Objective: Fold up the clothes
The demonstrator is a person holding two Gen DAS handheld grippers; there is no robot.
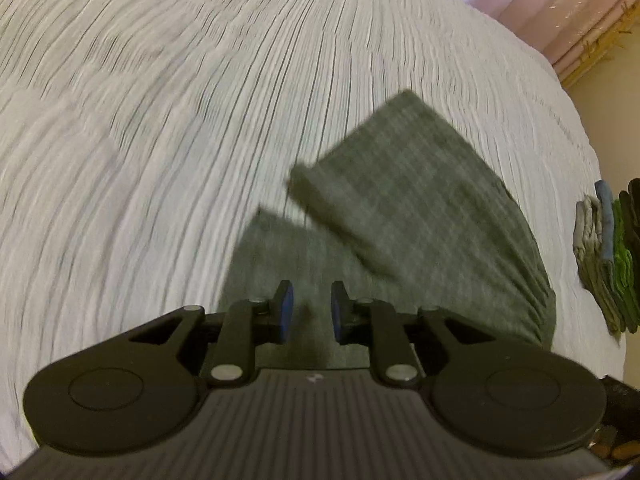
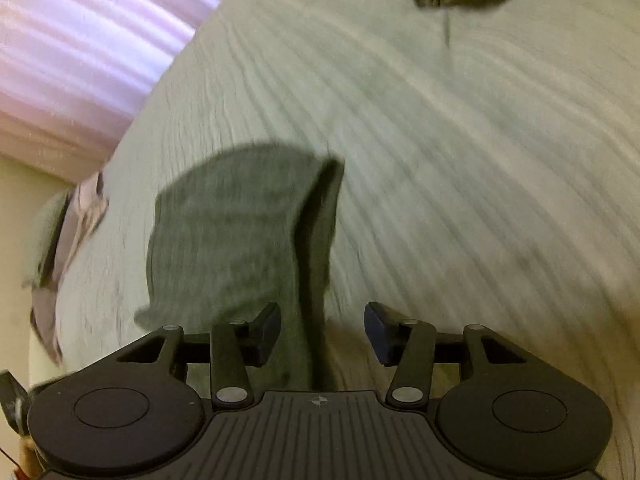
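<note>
Both tools released — left tool [image 1: 311,311] narrowly, right tool [image 2: 322,332] wide — above green garment [image 1: 420,200].

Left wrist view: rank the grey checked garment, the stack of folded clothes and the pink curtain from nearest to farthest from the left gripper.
1. Grey checked garment: directly ahead of the left gripper, reaching under its open jaws.
2. Stack of folded clothes: off to the right, at the bed's edge.
3. Pink curtain: top right, beyond the bed.
</note>
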